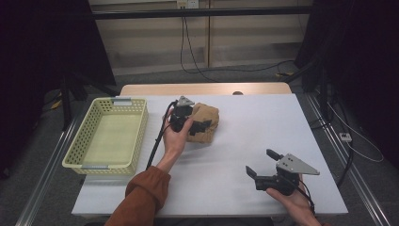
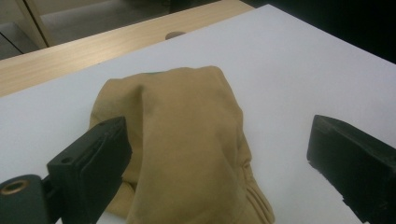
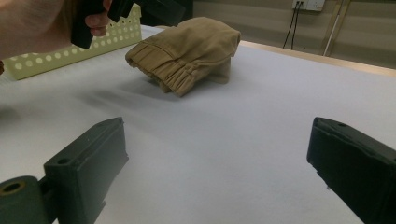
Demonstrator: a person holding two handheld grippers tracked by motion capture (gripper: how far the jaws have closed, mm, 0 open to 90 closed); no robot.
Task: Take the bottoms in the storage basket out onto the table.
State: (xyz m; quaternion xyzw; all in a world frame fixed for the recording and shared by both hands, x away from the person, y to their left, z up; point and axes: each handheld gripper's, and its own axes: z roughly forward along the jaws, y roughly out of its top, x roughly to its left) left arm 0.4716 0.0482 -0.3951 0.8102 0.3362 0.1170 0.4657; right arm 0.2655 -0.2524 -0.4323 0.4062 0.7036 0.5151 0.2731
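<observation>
Tan cloth (image 1: 203, 120) is lying at frame centre under the wide-spread left gripper (image 1: 200, 125); right gripper (image 1: 261, 163), lower right, is gaping wide.

- In the high view, the left tool (image 1: 200, 125) covered the near-left part of the folded tan garment (image 1: 210, 117), hiding the cloth beneath it.
- In the left gripper view, the garment (image 2: 187, 140) ran off the bottom edge, and the tool's own left jaw hid its lower-left part.
- In the right gripper view, the left hand (image 3: 32, 25) was cut off by the top and left edges and blurred.
- There, the yellow basket (image 3: 119, 32) was mostly hidden behind that hand.
- In the high view, the right hand (image 1: 294, 200) ran off the bottom edge.
</observation>
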